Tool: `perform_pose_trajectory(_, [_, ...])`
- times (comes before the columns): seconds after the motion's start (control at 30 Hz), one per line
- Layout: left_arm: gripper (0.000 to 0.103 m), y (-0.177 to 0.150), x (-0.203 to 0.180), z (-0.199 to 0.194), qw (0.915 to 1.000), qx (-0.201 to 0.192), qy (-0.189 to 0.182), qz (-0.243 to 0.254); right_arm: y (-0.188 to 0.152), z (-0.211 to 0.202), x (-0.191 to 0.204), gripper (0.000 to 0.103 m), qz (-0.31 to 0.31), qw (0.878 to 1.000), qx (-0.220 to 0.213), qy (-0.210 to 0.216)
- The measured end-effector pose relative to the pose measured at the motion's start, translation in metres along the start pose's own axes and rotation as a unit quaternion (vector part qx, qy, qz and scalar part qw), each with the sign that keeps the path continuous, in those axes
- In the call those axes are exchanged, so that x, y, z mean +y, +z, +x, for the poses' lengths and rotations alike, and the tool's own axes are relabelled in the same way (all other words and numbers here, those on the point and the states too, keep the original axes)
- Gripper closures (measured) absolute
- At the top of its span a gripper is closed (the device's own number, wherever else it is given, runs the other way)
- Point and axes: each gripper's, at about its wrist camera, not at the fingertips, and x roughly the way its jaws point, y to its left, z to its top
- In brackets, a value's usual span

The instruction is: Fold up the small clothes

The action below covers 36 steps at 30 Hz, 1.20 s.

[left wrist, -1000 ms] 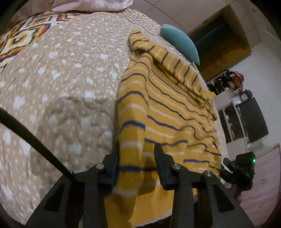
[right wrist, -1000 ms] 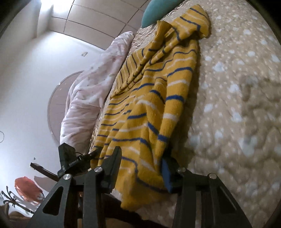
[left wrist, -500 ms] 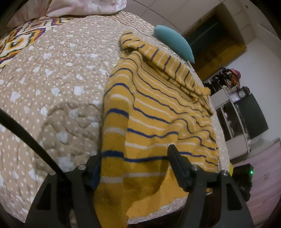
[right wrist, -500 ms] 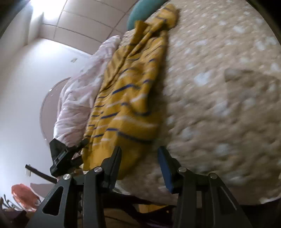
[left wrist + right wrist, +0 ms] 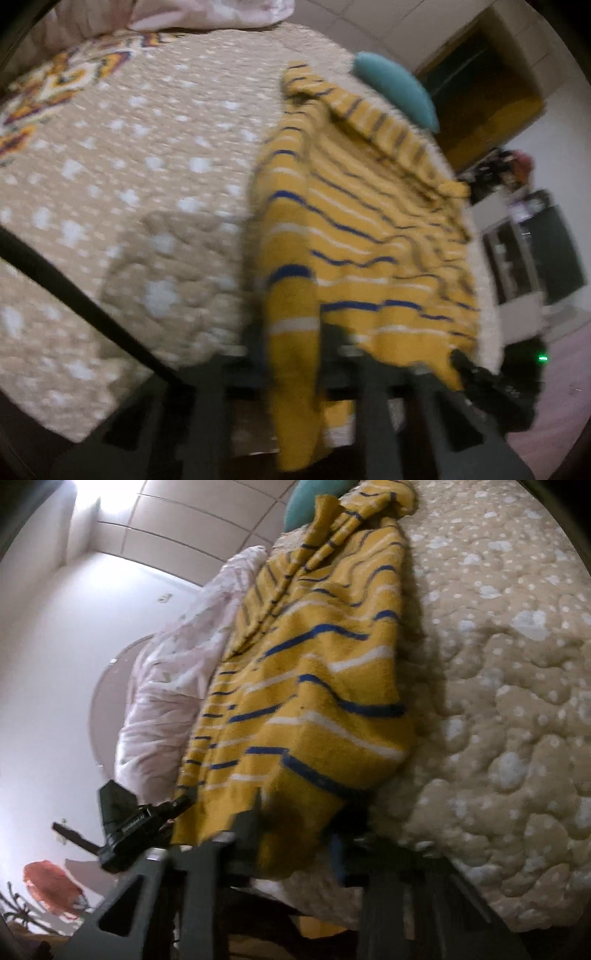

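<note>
A yellow sweater with blue and white stripes (image 5: 369,236) lies lengthwise on the beige dotted quilt (image 5: 147,192), its hem at the near bed edge. My left gripper (image 5: 291,350) is shut on the sweater's left hem corner, which bunches between the fingers and hangs below them. In the right wrist view the sweater (image 5: 314,672) runs away from me, and my right gripper (image 5: 299,823) is shut on its right hem corner. The frames are blurred. Each gripper shows at the edge of the other's view.
A teal pillow (image 5: 399,92) lies beyond the sweater's collar. A pale pink duvet (image 5: 173,686) is heaped on the far side of the bed. A patterned blanket (image 5: 44,96) covers the far left. Dark furniture and a wardrobe (image 5: 535,243) stand off the bed's right.
Half a second ago both grippers were open, the left wide over the hem and the right beside the sweater. Now both have closed on the hem corners, and the fabric bunches.
</note>
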Motion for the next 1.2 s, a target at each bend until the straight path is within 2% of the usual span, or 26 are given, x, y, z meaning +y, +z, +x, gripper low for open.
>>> perform_pose_trajectory(0.1, [0.094,0.011,0.009,-0.015,0.9987,-0.005,-0.03,-0.04,0.009,-0.013,0.0,0.093,0.006,1.0,-0.014,-0.004])
perform_pose_trajectory(0.2, [0.094,0.014,-0.003,-0.043,0.9987,-0.025,-0.04,-0.017,0.018,-0.04,0.011,0.094,-0.002,0.999,-0.034,0.015])
perform_pose_trajectory(0.3, [0.094,0.001,-0.019,-0.069,0.9979,-0.031,-0.055,0.017,0.014,-0.074,0.028,0.094,-0.027,0.998,-0.029,0.039])
perform_pose_trajectory(0.43, [0.094,-0.03,-0.025,-0.08,0.9977,-0.015,-0.051,0.043,-0.017,-0.103,0.045,0.094,-0.065,0.998,0.003,0.014])
perform_pose_trajectory(0.5, [0.094,-0.042,-0.019,-0.072,0.9982,0.002,-0.049,0.034,-0.034,-0.1,0.047,0.094,-0.061,0.998,0.02,0.004])
perform_pose_trajectory(0.6, [0.094,-0.042,-0.001,-0.057,0.9981,0.027,-0.055,-0.008,-0.046,-0.09,0.035,0.094,-0.036,0.999,0.033,-0.004])
perform_pose_trajectory(0.67, [0.094,-0.037,0.006,-0.054,0.9978,0.03,-0.056,-0.02,-0.043,-0.087,0.032,0.094,-0.029,0.999,0.032,0.002])
perform_pose_trajectory(0.8, [0.094,-0.025,0.001,-0.056,0.9983,0.014,-0.056,-0.002,-0.024,-0.08,0.046,0.094,-0.061,0.998,0.023,-0.003])
perform_pose_trajectory(0.93, [0.094,0.021,-0.017,-0.056,0.9972,-0.023,-0.07,0.011,0.019,-0.088,0.07,0.094,-0.102,0.995,-0.021,-0.007])
perform_pose_trajectory(1.03, [0.094,0.079,-0.04,-0.049,0.995,-0.064,-0.071,0.029,0.071,-0.088,0.093,0.094,-0.144,0.987,-0.063,-0.026])
perform_pose_trajectory(1.13, [0.094,0.126,-0.056,-0.027,0.9944,-0.078,-0.067,0.026,0.121,-0.078,0.104,0.094,-0.152,0.984,-0.086,-0.035])
perform_pose_trajectory(1.2, [0.094,0.154,-0.065,-0.005,0.9953,-0.08,-0.049,0.023,0.156,-0.062,0.105,0.094,-0.148,0.982,-0.102,-0.051])
